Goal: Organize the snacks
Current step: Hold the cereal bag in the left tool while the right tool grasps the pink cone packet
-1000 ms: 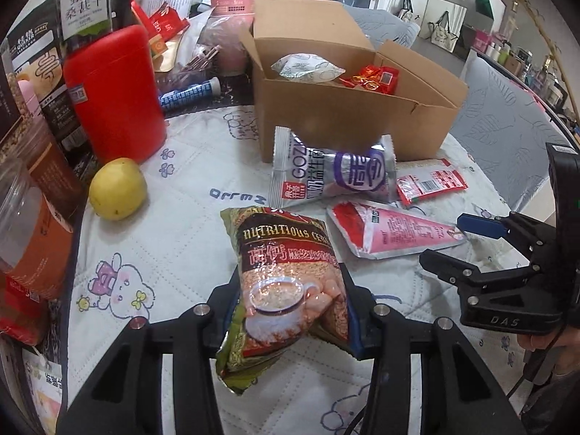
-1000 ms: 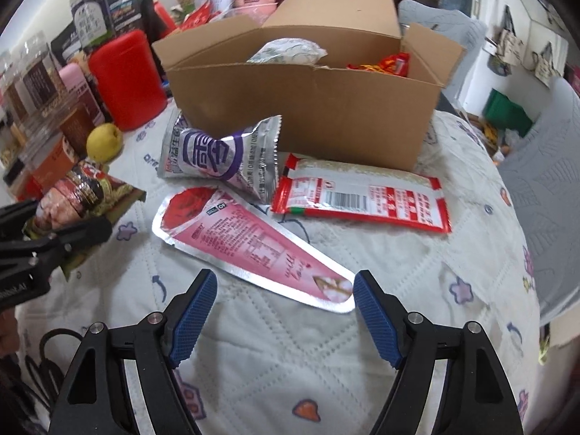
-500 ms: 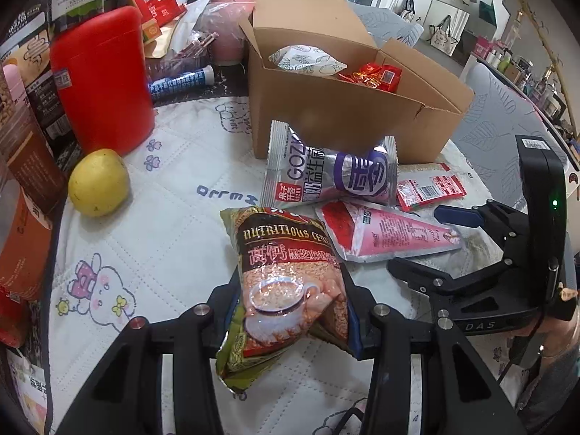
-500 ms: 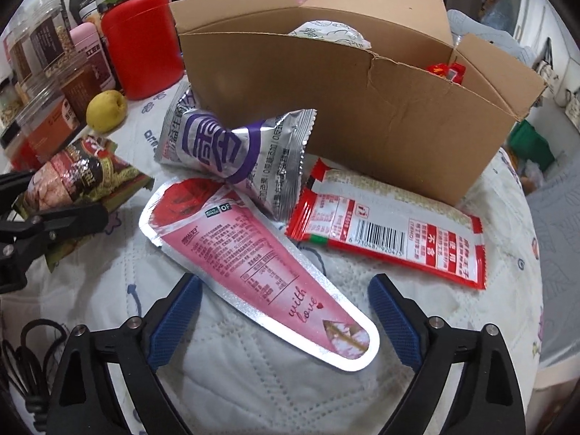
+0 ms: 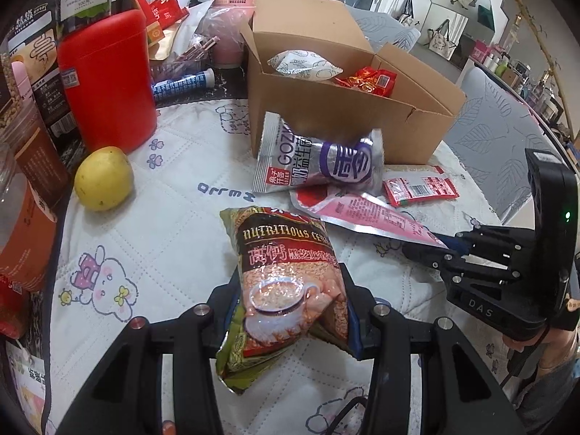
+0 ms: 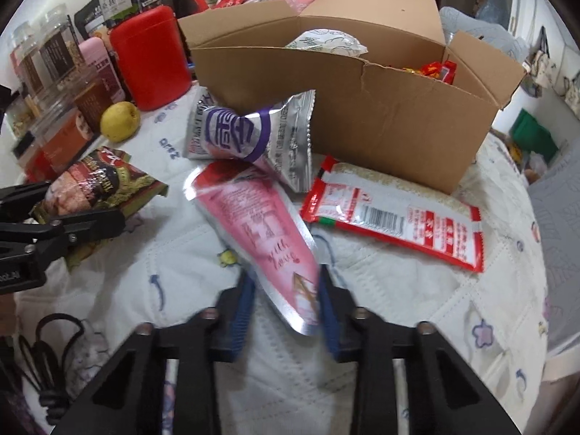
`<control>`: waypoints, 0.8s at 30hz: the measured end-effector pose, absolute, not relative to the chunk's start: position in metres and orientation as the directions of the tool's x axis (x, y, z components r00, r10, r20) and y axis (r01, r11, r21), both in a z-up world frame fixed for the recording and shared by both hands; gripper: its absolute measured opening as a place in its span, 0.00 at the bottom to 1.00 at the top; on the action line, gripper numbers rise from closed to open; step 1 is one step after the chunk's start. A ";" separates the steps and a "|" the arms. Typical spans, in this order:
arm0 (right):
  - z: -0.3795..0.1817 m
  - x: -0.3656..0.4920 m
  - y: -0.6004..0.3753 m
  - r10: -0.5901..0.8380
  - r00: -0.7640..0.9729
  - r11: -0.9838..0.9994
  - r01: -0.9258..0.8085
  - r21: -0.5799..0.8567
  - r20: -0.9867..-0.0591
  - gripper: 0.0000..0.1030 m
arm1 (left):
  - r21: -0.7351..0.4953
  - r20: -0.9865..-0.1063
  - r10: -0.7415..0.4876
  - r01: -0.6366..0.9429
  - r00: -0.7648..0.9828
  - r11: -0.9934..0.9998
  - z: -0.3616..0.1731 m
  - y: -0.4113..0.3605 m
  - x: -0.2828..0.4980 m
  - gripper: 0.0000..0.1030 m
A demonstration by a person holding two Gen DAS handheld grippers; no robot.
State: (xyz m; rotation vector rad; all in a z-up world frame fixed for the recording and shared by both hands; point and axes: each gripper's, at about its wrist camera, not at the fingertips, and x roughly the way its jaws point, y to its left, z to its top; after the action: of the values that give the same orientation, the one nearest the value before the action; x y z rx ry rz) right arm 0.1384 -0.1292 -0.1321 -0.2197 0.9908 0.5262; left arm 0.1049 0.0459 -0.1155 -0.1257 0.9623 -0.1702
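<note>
**Both claws have a packet, box is still ahead**

Left claw (image 5: 290,319) is clamped on the cereal bag (image 5: 286,282), which sticks out forward between its fingers. Right claw (image 6: 286,304) has squeezed together on the narrow tip of the pink pouch (image 6: 261,224); the wide end points away from it, tucked under the silver packet (image 6: 250,134). Red packet (image 6: 395,214) lies flat just right of that pouch. The open box (image 6: 362,108) sits beyond both claws, with a few snacks inside already.
</note>
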 end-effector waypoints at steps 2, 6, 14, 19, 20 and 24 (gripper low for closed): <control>-0.132 0.133 -0.130 0.307 0.450 0.862 -0.505 0.045 -0.839 0.11 | -0.179 -0.799 -0.198 0.089 0.567 0.980 -0.112 0.046 0.101 0.44; -0.128 0.122 -0.138 0.321 0.454 0.873 -0.483 0.074 -0.831 0.09 | -0.180 -0.791 -0.199 0.092 0.578 0.979 -0.107 0.047 0.093 0.44; -0.117 0.082 -0.160 0.300 0.493 0.904 -0.421 0.077 -0.817 0.08 | -0.195 -0.782 -0.229 0.121 0.580 0.973 -0.101 0.040 0.075 0.44; -0.109 0.056 -0.174 0.284 0.510 0.918 -0.389 0.077 -0.812 0.08 | -0.200 -0.775 -0.251 0.152 0.580 0.968 -0.098 0.032 0.063 0.44; -0.109 0.052 -0.176 0.278 0.513 0.922 -0.380 0.075 -0.812 0.08 | -0.202 -0.775 -0.257 0.160 0.578 0.966 -0.098 0.030 0.061 0.44; -0.112 0.035 -0.183 0.263 0.504 0.932 -0.352 0.083 -0.823 0.08 | -0.209 -0.775 -0.276 0.182 0.569 0.961 -0.098 0.024 0.056 0.44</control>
State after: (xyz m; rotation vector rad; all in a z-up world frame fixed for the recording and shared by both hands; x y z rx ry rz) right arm 0.0349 -0.1835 -0.1115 -0.0997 0.9751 0.3717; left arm 0.0560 0.0236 -0.0984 -0.1097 0.9282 -0.2695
